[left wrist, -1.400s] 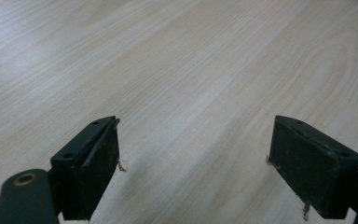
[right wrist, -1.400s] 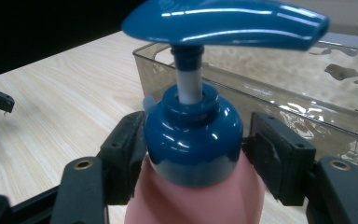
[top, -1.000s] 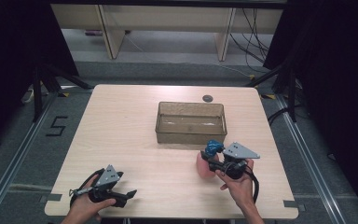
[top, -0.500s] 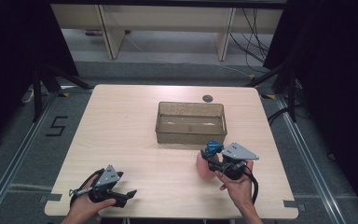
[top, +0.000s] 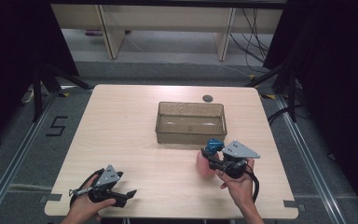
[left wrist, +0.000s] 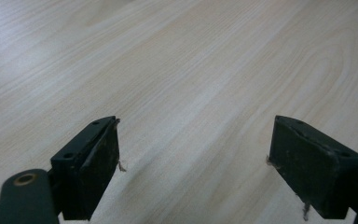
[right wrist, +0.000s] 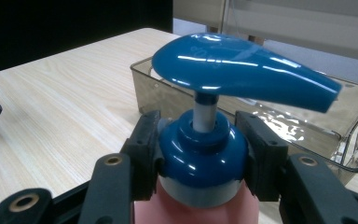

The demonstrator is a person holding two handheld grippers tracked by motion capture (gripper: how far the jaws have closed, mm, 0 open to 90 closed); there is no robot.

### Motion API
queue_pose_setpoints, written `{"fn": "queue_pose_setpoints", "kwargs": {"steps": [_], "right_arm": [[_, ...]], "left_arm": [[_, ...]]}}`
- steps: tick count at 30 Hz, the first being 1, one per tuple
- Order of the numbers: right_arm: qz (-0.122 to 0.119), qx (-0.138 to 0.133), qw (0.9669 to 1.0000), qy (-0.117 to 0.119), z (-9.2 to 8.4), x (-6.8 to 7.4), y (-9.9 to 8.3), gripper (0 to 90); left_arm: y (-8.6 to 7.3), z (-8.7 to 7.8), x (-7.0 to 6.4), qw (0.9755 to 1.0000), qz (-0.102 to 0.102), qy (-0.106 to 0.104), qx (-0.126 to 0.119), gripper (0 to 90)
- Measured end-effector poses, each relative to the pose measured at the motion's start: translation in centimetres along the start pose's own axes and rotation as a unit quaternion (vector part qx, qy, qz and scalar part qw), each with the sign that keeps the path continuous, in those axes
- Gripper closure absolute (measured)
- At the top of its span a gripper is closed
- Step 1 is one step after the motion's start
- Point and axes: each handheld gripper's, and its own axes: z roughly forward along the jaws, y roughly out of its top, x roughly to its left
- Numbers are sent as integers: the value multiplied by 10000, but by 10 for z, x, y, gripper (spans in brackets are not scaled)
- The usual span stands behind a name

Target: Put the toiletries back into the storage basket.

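Observation:
A pink pump bottle (top: 204, 166) with a blue pump head (top: 213, 145) stands upright on the table near the right front. My right gripper (top: 210, 158) comes at it from the right. In the right gripper view both black pads press on the blue collar (right wrist: 200, 149) under the pump head (right wrist: 242, 70), so my right gripper (right wrist: 200, 156) is shut on the bottle. At the front left edge of the table my left gripper (top: 126, 197) rests low in a hand. Its jaws stand wide apart over bare wood, and nothing lies within my left gripper (left wrist: 193, 163).
A clear smoky plastic bin (top: 190, 104) sits mid-table just behind the bottle, its rim (right wrist: 354, 93) close past the pump head. A small round grommet (top: 208, 98) lies behind the bin. Bare light wood (top: 116, 130) spreads left of the bin.

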Motion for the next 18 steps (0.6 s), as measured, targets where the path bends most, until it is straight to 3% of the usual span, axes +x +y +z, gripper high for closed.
{"fn": "queue_pose_setpoints", "kwargs": {"steps": [9,10,12,18], "right_arm": [[11,-79,10000,-39,-3,-4,6,536],[106,-82,9999,-29,-3,-3,7,535],[-61,-98,9999,-109,-4,-6,9,536],[24,-7,10000,-4,-5,-8,14,536]], "left_arm": [[0,0,0,10000,-1,-5,6,154],[0,0,0,10000,-6,-3,6,155],[0,0,0,10000,0,-5,6,154],[0,0,0,10000,-34,-34,18,154]]}}
